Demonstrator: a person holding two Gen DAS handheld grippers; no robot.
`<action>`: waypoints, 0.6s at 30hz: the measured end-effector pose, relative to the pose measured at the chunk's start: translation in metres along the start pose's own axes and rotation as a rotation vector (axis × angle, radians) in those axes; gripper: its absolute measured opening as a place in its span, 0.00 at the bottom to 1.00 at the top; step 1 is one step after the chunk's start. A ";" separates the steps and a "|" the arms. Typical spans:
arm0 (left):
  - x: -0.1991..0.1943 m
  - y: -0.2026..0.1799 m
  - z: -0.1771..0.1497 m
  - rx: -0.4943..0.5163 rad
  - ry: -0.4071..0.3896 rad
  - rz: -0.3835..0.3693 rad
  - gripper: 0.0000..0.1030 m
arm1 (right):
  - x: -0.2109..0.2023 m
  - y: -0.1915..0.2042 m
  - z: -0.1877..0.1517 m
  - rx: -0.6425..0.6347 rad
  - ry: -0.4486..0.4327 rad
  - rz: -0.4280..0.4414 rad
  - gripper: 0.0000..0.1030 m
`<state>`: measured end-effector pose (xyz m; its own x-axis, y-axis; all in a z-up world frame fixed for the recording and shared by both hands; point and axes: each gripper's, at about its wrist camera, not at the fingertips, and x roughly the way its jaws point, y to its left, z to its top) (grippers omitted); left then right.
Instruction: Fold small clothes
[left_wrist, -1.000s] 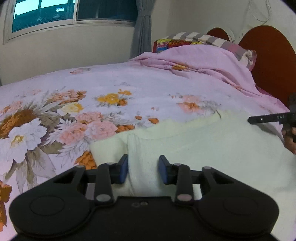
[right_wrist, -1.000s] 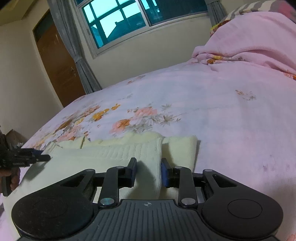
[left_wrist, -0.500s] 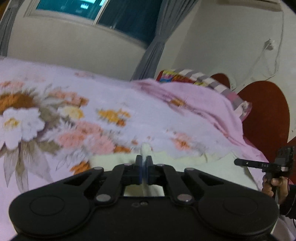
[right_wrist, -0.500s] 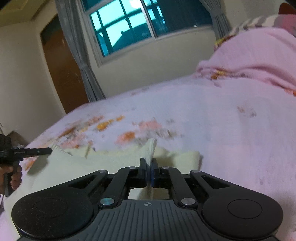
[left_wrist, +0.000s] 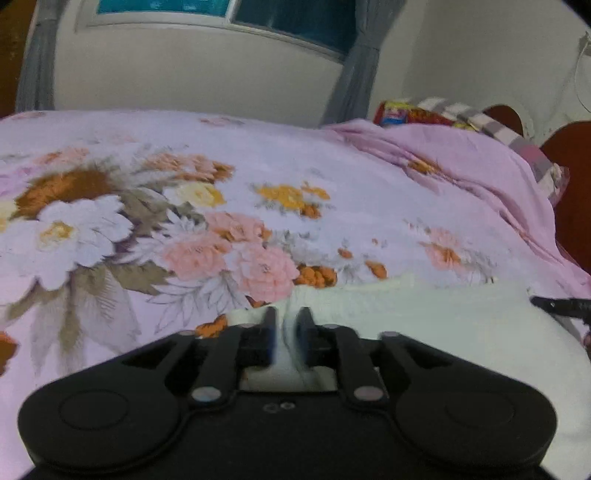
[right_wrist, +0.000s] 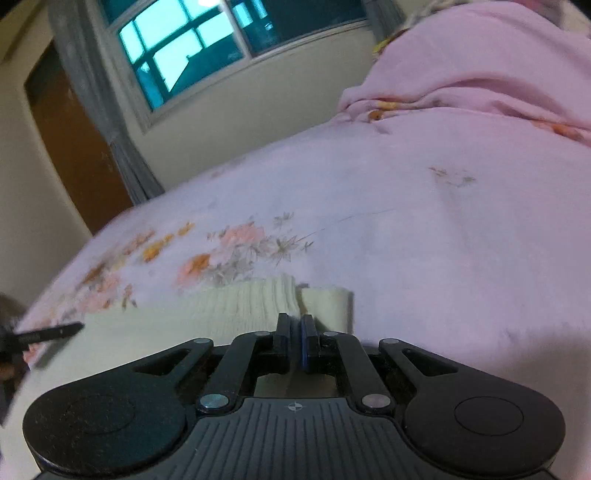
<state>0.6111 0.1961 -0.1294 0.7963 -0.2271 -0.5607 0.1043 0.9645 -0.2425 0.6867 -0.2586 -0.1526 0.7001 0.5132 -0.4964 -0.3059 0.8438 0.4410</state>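
Observation:
A pale cream knitted garment (left_wrist: 424, 317) lies on the floral bedspread (left_wrist: 184, 221). My left gripper (left_wrist: 284, 332) pinches a fold of the garment's left edge between its blue pads, with a small gap. In the right wrist view the garment (right_wrist: 236, 306) shows its ribbed hem. My right gripper (right_wrist: 294, 334) is shut on that hem near the garment's right corner. Each gripper's tip shows in the other view, the right one at the right edge (left_wrist: 561, 306) and the left one at the left edge (right_wrist: 48, 334).
A bunched pink blanket (left_wrist: 461, 173) and striped pillows (left_wrist: 480, 122) lie at the head of the bed by a dark red headboard (left_wrist: 569, 147). A window (right_wrist: 192, 55) with grey curtains and a brown door (right_wrist: 74, 147) stand beyond the bed.
Both grippers closed on the garment's edges a second ago. Since half a second ago they have lowered and tilted; the left pads have parted slightly around the fold.

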 end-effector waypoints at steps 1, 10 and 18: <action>-0.011 0.001 -0.001 -0.019 -0.005 -0.005 0.32 | -0.013 0.000 -0.001 0.022 -0.010 -0.009 0.05; -0.153 -0.011 -0.086 0.023 0.048 -0.169 0.51 | -0.169 0.010 -0.071 0.129 0.045 0.201 0.05; -0.164 0.007 -0.117 -0.206 0.087 -0.280 0.38 | -0.185 0.023 -0.091 0.182 0.091 0.220 0.05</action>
<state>0.4119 0.2243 -0.1320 0.6988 -0.4983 -0.5132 0.1823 0.8178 -0.5458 0.4915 -0.3199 -0.1181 0.5670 0.6993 -0.4353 -0.3172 0.6731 0.6681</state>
